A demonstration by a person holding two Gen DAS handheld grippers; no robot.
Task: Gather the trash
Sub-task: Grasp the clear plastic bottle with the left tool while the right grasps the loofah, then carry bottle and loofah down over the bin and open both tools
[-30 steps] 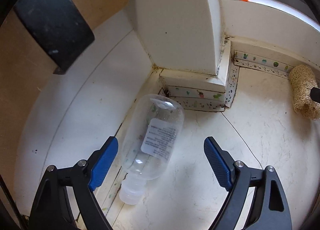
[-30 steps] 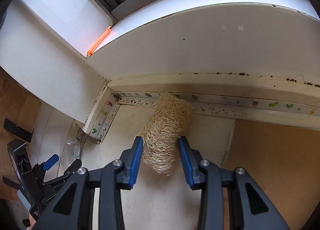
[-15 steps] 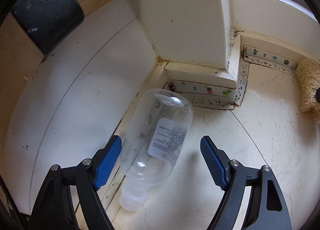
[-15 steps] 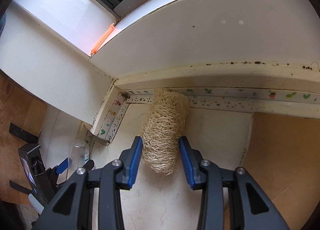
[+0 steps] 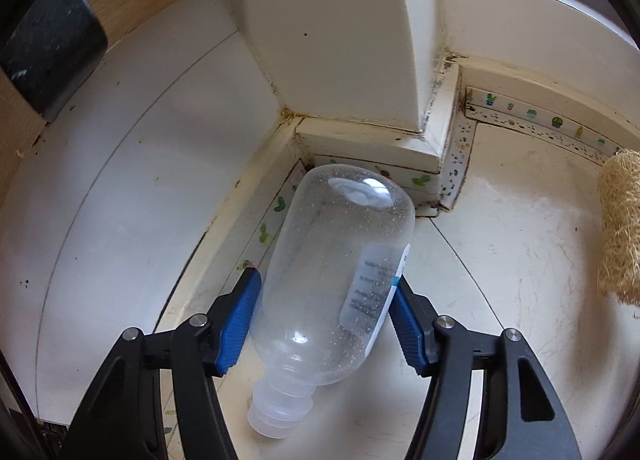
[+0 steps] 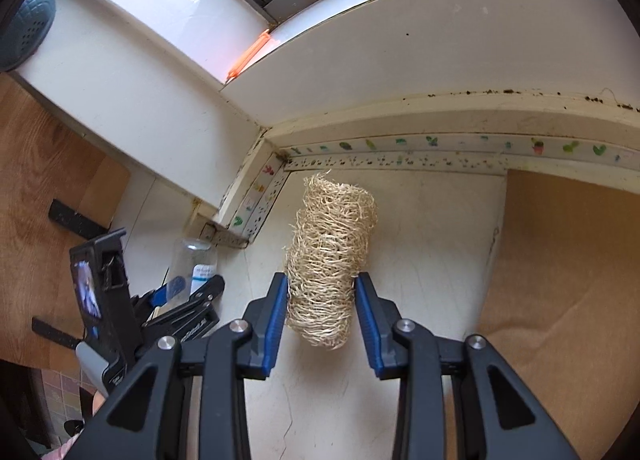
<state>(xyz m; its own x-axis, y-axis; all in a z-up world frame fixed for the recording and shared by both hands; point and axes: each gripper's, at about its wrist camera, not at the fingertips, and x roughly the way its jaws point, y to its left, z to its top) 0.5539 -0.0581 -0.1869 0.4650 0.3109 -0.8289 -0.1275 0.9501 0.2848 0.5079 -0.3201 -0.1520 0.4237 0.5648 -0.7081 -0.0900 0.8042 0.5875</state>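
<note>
An empty clear plastic bottle (image 5: 336,276) with a white label lies neck toward the camera, tilted up off the white floor (image 5: 500,260). My left gripper (image 5: 326,288) is shut on the bottle's body, blue pads against both sides. It also shows small in the right wrist view (image 6: 194,264). A tan loofah roll (image 6: 330,256) sits between the blue pads of my right gripper (image 6: 322,288), which is shut on its near end. The loofah shows at the right edge of the left wrist view (image 5: 620,227).
A white wall corner and stepped skirting (image 5: 372,139) with cactus-print tape (image 6: 440,145) stand just behind both objects. Wooden panels lie at the left (image 6: 44,163) and a brown board at the right (image 6: 560,280). An orange piece (image 6: 248,55) sits on the window sill.
My left gripper moved forward and closed on the bottle, which now sits tilted between the pads. My right gripper stayed closed on the loofah and drew back slightly with it.
</note>
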